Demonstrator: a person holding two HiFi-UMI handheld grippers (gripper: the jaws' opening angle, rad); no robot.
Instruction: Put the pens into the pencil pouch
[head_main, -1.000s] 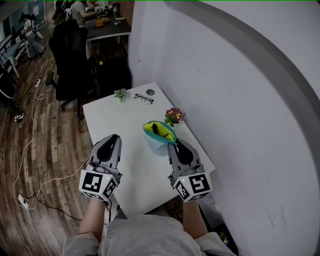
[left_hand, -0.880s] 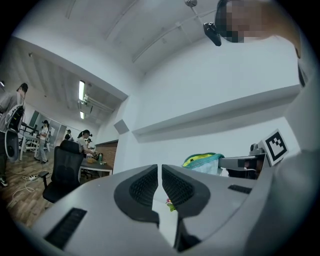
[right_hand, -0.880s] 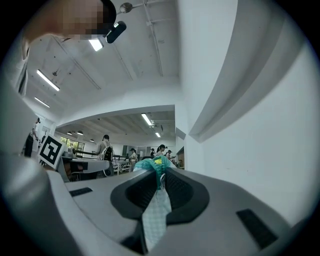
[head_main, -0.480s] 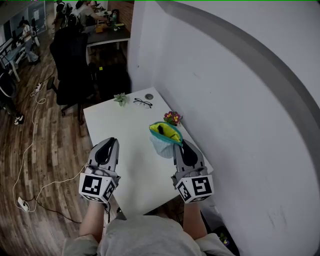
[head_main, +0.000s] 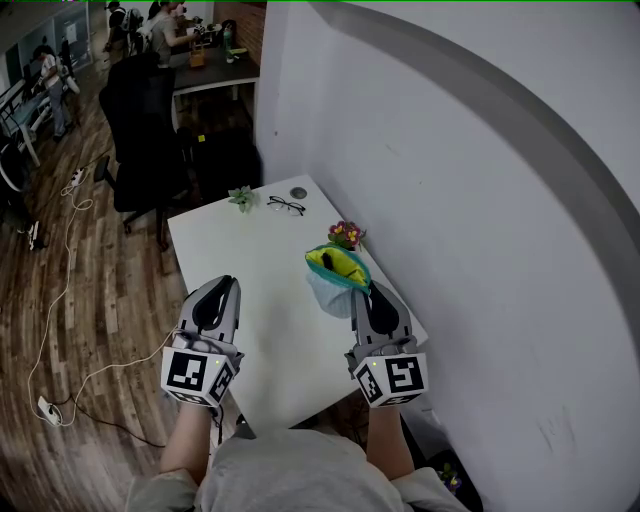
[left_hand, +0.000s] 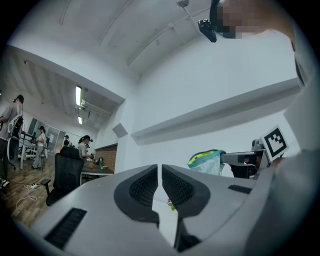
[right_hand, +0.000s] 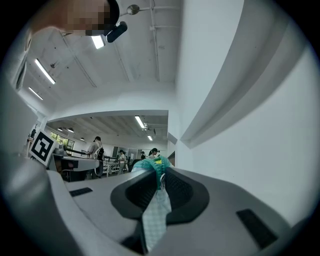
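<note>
The white table (head_main: 250, 260) serves as landmark. Over its wall-side half is the pencil pouch (head_main: 337, 272). The right gripper (head_main: 368, 292) pinches its pale checked end, so the pouch's long axis runs straight on from those jaws, with the teal-and-yellow mouth gaping up and away from the person. The left gripper (head_main: 221, 284), jaws pressed together on nothing, hovers over the table's aisle-side edge, well apart from the pouch. Any next move therefore looks to be the right hand's. A dark slim shape (head_main: 333, 263) in the mouth is probably a pen, and no loose pen shows on the table.
</note>
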